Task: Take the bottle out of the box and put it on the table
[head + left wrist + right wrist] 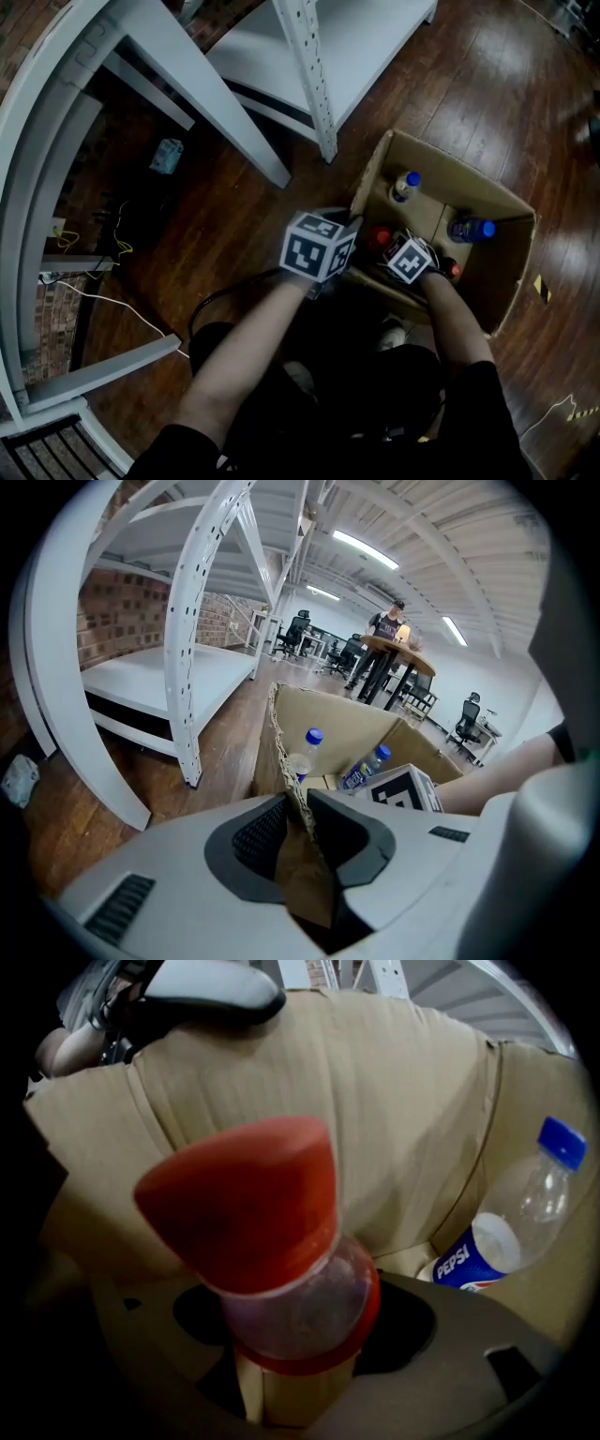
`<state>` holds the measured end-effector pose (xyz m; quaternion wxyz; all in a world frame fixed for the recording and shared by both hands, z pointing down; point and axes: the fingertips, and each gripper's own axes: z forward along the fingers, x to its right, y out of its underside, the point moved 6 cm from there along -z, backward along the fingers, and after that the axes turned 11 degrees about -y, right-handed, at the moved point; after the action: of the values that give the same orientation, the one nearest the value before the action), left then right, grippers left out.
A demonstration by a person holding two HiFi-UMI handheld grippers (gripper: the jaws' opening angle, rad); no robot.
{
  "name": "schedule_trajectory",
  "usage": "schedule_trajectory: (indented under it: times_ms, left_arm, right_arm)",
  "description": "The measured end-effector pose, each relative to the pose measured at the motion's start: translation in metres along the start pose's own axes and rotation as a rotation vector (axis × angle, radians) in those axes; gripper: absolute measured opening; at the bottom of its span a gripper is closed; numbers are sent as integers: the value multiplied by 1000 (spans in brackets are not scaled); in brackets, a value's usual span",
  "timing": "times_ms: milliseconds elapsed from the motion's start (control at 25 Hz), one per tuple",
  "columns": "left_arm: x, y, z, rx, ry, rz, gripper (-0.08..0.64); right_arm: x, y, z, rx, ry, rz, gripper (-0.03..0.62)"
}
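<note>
The red-cap bottle [272, 1241] is inside the box [427, 159], long way up & a bit tipped, cap pointed at the right tongs [300, 1324], which are held wide open w/ its neck betw. them, not squeezed yet. The box wall is clamped by the left tongs [298, 832].

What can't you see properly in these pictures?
- Red-capped bottle: its lower body, right gripper view; its own cap hides it.
- Right gripper: whether its pads press the bottle, same view; the bottle blocks that spot.
- Small red thing beside the right gripper's cube, head view: too small to name.
- Left gripper, clamped on the box wall: in the head view its cube hides the jaws.
</note>
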<state>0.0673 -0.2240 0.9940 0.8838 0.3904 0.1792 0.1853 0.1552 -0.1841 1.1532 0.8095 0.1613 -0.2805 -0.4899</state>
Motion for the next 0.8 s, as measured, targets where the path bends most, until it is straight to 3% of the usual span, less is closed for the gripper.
schedule_trajectory:
  times_ms: [240,400,480,640,800]
  left_arm:
    - [1,-1,3,-11,-3,23,74]
    - [3,-18,-13,-18,-35,126,92]
    - [11,-45,-35,6,-40,148,92]
    - [38,-122,-95,76,-16,70,92]
    - [64,-199,-165,124,-13,58,75]
  right_arm:
    - [5,-10,-41,62,60,38,345]
    - [-4,-34,-94,145,132,72,345]
    - [-15,-51,-138,195,156,117,344]
    - [-48,-83,-230,201,165,151,342]
    - [-85,-129,-325,200,168,156,342]
